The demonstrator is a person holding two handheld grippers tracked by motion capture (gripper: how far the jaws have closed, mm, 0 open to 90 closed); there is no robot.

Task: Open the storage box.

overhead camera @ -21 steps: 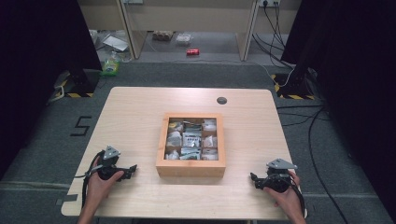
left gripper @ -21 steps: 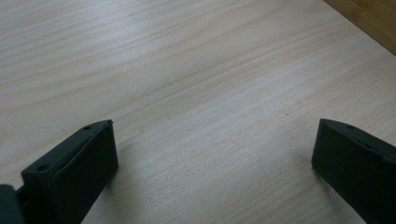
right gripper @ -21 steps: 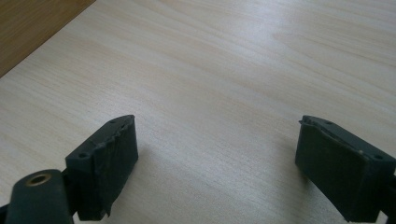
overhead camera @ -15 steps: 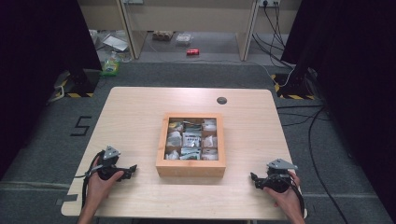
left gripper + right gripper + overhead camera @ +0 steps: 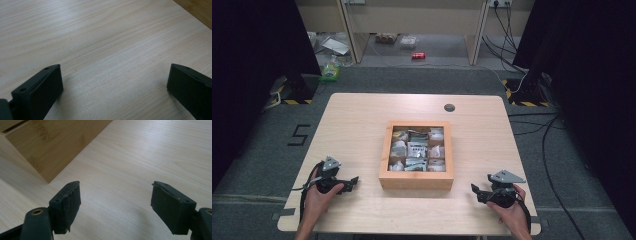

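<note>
Wooden box (image 5: 416, 179) of packets centred on tabletop (image 5: 357, 120).
Left claw (image 5: 350, 183) and right claw (image 5: 477, 192) are rested wide apart, empty, flanking it, likely staged for reaching in.

Almost nothing differs from the earlier high views. The left gripper (image 5: 353, 181) and the right gripper (image 5: 475, 190) lie at the same spots on the table (image 5: 362, 125), either side of the wooden box (image 5: 416, 181), with no visible shift; the packets in its compartments look undisturbed.
</note>
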